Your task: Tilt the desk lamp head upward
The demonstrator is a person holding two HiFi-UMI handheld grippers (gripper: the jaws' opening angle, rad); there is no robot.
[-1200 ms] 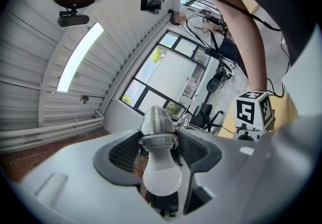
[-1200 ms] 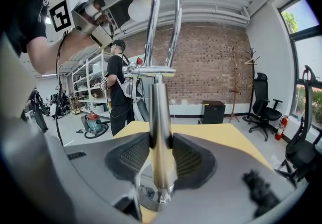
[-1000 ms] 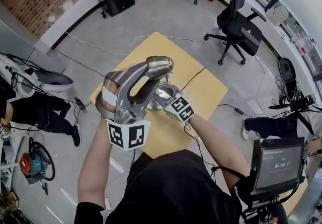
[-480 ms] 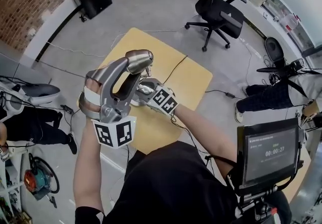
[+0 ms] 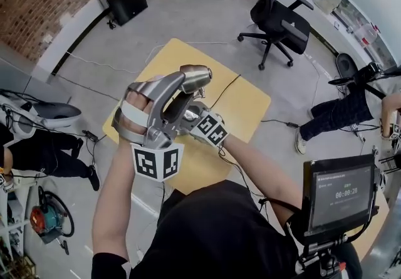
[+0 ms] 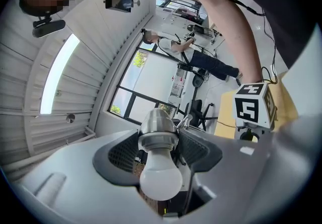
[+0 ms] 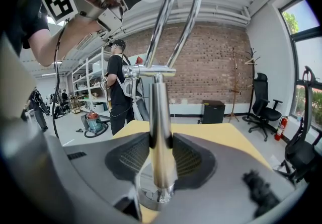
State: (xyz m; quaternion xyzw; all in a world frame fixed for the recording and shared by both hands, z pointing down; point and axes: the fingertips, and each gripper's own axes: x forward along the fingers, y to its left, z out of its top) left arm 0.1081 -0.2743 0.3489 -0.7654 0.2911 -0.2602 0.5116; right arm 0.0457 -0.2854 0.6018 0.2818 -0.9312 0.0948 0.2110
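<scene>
Left gripper view looks almost straight into the lamp. Nearest to the lens is the white bulb (image 6: 161,180). Just behind it the left gripper (image 6: 160,148) has its fingers (image 6: 122,155) pressed from both sides on the brushed metal collar of the lamp head (image 6: 157,122). They stand rather wide apart, I think because this collar is thick. Such a grip on the collar, and not on the glass, gives a firm place to turn the head from. Lower in the scene, in the right gripper view, the right gripper (image 7: 162,156) is closed on the thin chrome pole (image 7: 160,117), a little above the round base (image 7: 151,199). To my judgement this hand is there only to keep the lamp from sliding or tipping while the other hand tilts the head. Above this grip the pole meets a small hinge (image 7: 151,71) near the centre of the frame, and two curved rods go up from it to the head at the top edge. The lamp stands on the yellow desk (image 7: 211,130), which spreads behind the pole. How far the head is already raised I cannot say with certainty. Farther away, in the upper right of the head view, a black office chair (image 5: 282,17) stands on the grey floor. A brick wall (image 5: 44,2) fills the upper left corner.
</scene>
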